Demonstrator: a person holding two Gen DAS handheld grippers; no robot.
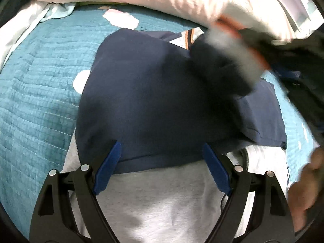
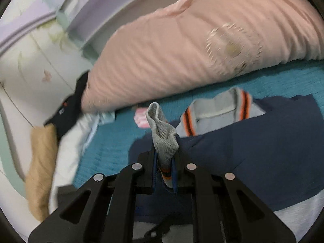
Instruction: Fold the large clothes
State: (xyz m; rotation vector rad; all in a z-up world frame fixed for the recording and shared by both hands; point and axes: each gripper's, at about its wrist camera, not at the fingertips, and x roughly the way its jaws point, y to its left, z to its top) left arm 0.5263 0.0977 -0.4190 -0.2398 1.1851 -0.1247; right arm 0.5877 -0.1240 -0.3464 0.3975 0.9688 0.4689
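Fig.: Navy-and-grey knit sweater w/ orange-striped trim (image 1: 154, 93) lies on teal quilted bedspread (image 1: 36, 101), navy panels already turned over the grey body; pink striped pillow (image 2: 182, 46) at 12 o'clock. Right gripper (image 2: 165, 174) nearly closed, pinching grey ribbed cuff (image 2: 162, 133), sleeve lifted at 2 o'clock in left view. Left gripper (image 1: 162, 168) wide, empty, over hem at 6 o'clock. Est. partway: sleeve fold and final halving remain.

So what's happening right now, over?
Left gripper open above the jacket. Right gripper shut on its grey cuff, sleeve lifted. Pink pillow behind, not in the way.
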